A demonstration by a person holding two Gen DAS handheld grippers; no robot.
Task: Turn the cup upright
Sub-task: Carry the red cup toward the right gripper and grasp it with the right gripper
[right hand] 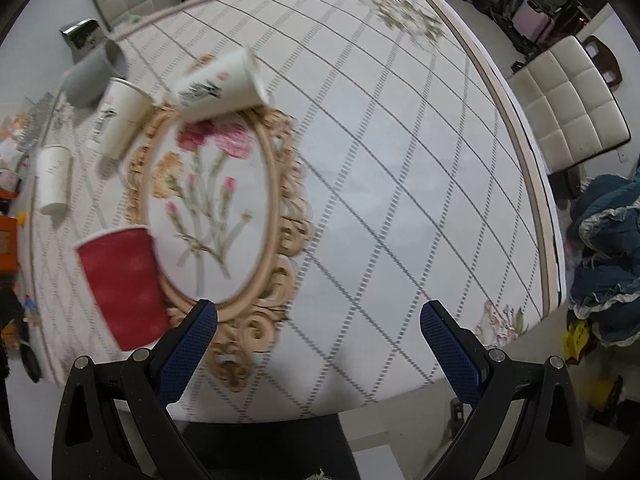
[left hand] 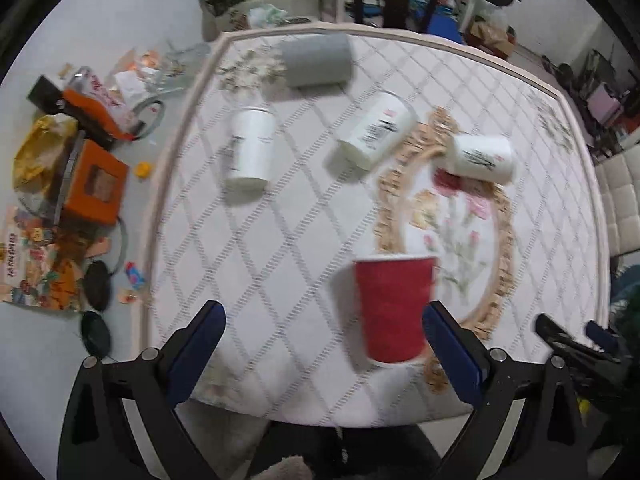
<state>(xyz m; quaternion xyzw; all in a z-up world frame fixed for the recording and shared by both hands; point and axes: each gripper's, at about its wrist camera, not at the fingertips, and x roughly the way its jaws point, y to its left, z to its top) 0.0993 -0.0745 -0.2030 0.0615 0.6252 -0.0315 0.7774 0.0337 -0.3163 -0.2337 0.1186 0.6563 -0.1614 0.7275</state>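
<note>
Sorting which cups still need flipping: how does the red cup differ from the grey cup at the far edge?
The red cup stands upright, mouth up, while the grey cup lies on its side. The red cup sits at the near edge by the open left tongs; the grey cup lies across the table, farthest away. Their colours also differ. Both rest free on the tablecloth, neither gripped.

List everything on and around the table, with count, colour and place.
Red cup: one, red, near table edge, rim toward far side.
White paper cups: three, white with dark print, mid-table; at least two lie on their sides.
Grey cup: one, grey, on its side at the far edge.
Tablecloth: one, white quilted, floral oval in the centre.
Chairs: two, cream padded, far and right sides.
Orange box: one, among floor clutter left of the table.
Left gripper: open, holding nothing.
Right gripper: open, holding nothing.
</note>
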